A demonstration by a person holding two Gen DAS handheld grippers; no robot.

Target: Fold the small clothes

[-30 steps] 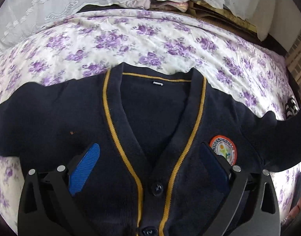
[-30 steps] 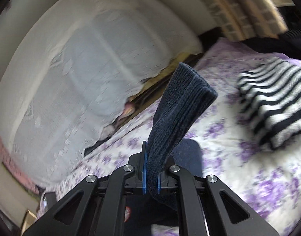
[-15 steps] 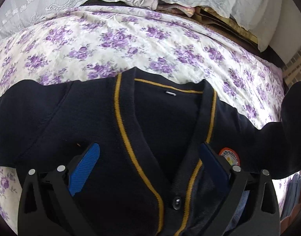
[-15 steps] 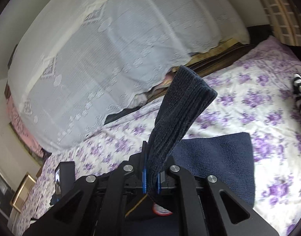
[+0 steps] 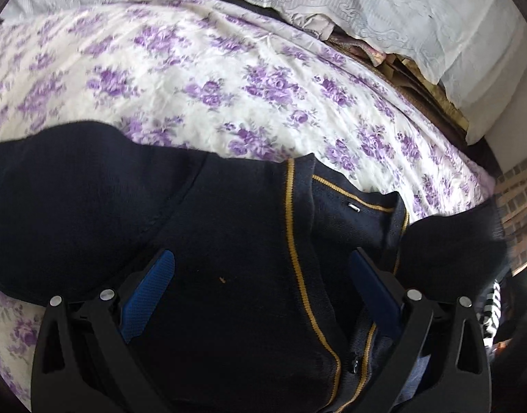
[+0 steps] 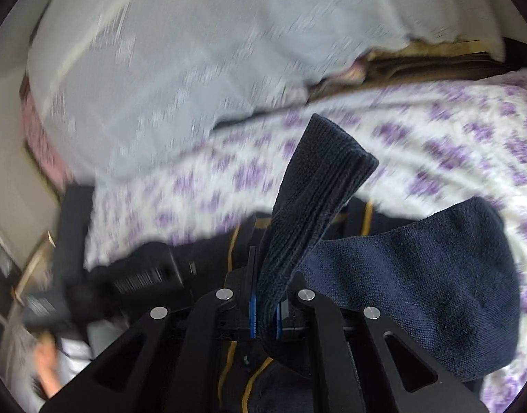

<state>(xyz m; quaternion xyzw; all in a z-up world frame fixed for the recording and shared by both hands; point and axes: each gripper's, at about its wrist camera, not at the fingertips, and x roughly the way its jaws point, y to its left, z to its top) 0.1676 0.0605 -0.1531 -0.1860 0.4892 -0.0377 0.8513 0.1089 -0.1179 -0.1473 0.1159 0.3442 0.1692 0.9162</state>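
A navy knit cardigan with yellow trim lies face up on the floral bed sheet. My left gripper is open and hovers just above the cardigan's chest, with its left sleeve spread out to the left. My right gripper is shut on the ribbed cuff of the right sleeve, which is lifted and folded in over the body. That sleeve also shows in the left wrist view at the right.
A white lace cloth covers things at the far edge of the bed. A black-and-white striped garment lies at the right. The other gripper and a hand show at the lower left of the right wrist view.
My right gripper has carried the sleeve cuff inward over the cardigan's body. My left gripper has shifted left across the chest, so the badge is out of sight.
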